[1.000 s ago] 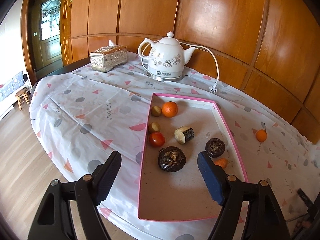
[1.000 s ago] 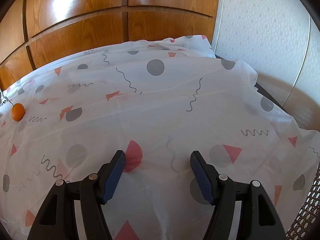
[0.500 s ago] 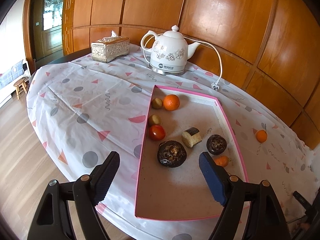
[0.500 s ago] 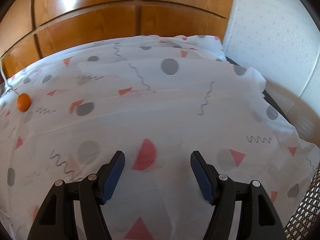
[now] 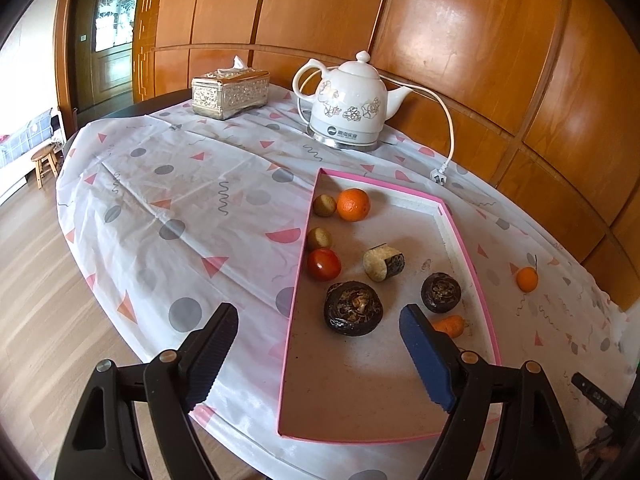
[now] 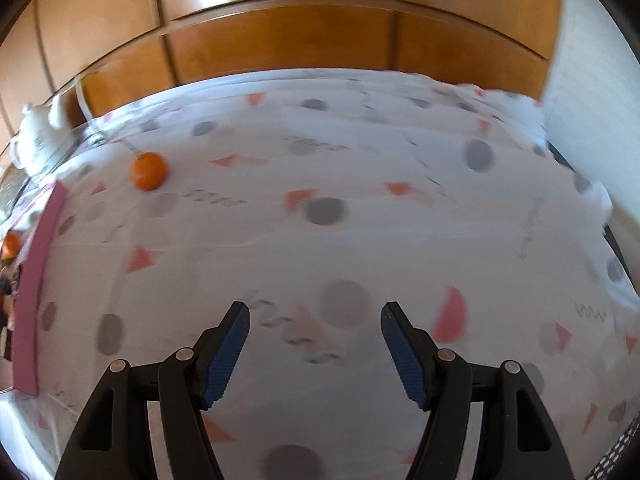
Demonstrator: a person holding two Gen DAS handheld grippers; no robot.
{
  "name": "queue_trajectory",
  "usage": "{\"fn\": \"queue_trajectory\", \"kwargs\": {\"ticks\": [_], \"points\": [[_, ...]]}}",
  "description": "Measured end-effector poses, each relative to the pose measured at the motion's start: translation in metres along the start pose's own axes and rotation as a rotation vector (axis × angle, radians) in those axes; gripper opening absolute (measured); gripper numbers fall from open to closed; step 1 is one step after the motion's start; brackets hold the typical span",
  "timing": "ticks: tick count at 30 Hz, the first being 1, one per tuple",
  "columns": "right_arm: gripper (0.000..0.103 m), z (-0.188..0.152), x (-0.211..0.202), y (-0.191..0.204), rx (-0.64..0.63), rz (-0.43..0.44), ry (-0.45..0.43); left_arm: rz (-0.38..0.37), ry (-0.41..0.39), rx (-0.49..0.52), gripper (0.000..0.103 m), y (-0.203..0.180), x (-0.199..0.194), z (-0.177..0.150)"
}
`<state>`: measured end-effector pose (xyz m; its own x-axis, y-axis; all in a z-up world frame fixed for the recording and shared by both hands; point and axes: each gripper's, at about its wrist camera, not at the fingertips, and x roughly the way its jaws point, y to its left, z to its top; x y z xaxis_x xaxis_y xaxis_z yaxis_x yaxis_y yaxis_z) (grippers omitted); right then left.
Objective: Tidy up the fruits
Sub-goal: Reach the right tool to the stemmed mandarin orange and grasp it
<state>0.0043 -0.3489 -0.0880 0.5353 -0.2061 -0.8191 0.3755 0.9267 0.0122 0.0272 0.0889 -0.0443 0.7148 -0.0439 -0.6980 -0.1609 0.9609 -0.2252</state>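
A pink-rimmed tray (image 5: pixel 468 252) lies on the patterned tablecloth. In it are an orange (image 5: pixel 353 204), two small brown fruits (image 5: pixel 324 205), a red tomato (image 5: pixel 324 264), a cut dark-skinned piece (image 5: pixel 383 265), two dark round fruits (image 5: pixel 353 308), and a small carrot (image 5: pixel 450 326). A small tangerine (image 5: pixel 527 279) sits on the cloth right of the tray; it also shows in the right wrist view (image 6: pixel 149 171). My left gripper (image 5: pixel 316 350) is open and empty above the tray's near end. My right gripper (image 6: pixel 315 346) is open and empty over bare cloth.
A white kettle (image 5: pixel 347 108) with a cord and plug (image 5: pixel 438 176) stands behind the tray, a silver tissue box (image 5: pixel 230 93) to its left. Wood panelling backs the table. The tray's pink edge (image 6: pixel 38 280) shows at the left of the right wrist view.
The right gripper has swung left: the tangerine moved toward the middle and the tray edge and kettle came into view. The left gripper has risen and pulled back slightly.
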Motion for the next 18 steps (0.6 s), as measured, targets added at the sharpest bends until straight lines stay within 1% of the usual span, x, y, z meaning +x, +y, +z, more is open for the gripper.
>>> {"fn": "queue_trajectory", "kwargs": {"ticks": [4,9,15,18], "points": [[0.069,0.01,-0.001,0.028,-0.058,0.064,-0.009,0.002,0.005,0.001,0.083,0.0,0.002,0.0],[0.069,0.022,0.002,0.054,-0.111,0.123,-0.011,0.002,0.009,0.001,0.083,0.0,0.004,0.001],[0.069,0.048,0.013,0.092,-0.184,0.183,-0.022,0.003,0.008,0.003,0.084,0.0,0.005,0.001],[0.069,0.066,0.023,0.11,-0.203,0.189,-0.026,0.01,0.011,0.002,0.084,0.001,0.006,0.001]]}}
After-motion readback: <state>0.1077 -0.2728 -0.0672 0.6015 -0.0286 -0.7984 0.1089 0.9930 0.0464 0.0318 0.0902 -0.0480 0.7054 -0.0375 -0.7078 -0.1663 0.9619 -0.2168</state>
